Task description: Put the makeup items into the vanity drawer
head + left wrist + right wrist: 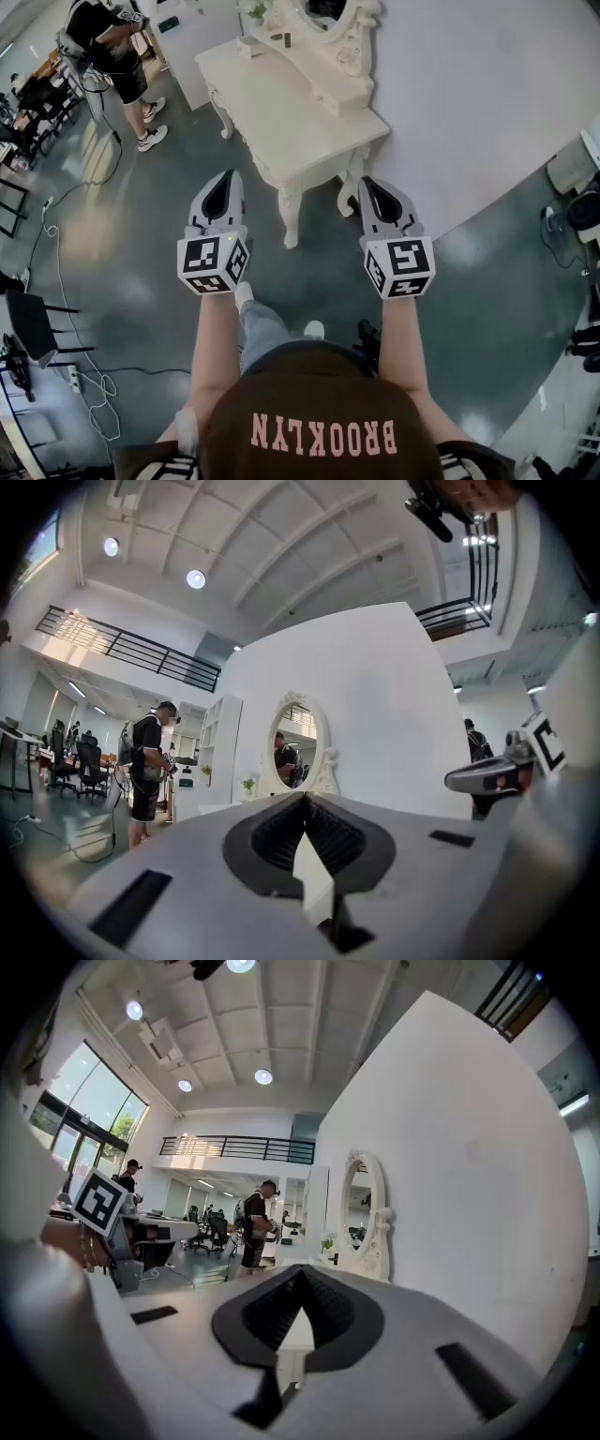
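A white vanity table (309,131) with an oval mirror (328,14) stands against the wall ahead of me. On its raised shelf sit a small dark bottle (286,39) and a pale box (248,45). No drawer shows as open. My left gripper (223,180) and right gripper (367,185) are held side by side in the air, short of the table's front legs. Both are shut and hold nothing. The mirror (298,747) shows over the closed left gripper (305,799). It also appears (361,1208) beyond the closed right gripper (300,1274).
A person (112,47) stands at the far left by a white cabinet (192,42). Cables (56,253) trail over the grey floor, and black stands (28,323) line the left edge. A white partition wall (469,94) runs behind the vanity.
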Tool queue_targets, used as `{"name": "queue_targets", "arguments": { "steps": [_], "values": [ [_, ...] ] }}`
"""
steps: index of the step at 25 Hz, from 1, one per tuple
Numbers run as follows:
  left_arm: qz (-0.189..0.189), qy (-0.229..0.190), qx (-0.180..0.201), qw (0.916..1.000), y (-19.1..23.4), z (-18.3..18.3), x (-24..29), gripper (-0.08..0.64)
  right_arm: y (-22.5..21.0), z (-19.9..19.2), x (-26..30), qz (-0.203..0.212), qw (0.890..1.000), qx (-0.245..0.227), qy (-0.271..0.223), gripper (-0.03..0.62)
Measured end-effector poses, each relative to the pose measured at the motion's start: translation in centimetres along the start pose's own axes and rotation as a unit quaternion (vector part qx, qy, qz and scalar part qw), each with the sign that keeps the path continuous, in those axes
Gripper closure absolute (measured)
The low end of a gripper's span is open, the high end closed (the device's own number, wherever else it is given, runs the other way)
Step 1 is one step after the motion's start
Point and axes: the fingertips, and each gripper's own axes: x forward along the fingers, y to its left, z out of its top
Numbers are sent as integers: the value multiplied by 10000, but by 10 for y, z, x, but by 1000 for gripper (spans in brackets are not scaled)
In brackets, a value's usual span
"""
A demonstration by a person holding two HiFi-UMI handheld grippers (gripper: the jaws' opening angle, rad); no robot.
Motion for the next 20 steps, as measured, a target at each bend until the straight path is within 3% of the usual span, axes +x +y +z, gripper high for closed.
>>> {"name": "queue_targets", "arguments": {
  "steps": [9,20],
  "values": [
    [184,-27,219,9996,45,2,2,554,25,3,39,66,9999,106,-75,595],
    [116,-22,193,9997,161,10,43,554,76,26,140,-181,9988,397,-203,595]
  ]
}}
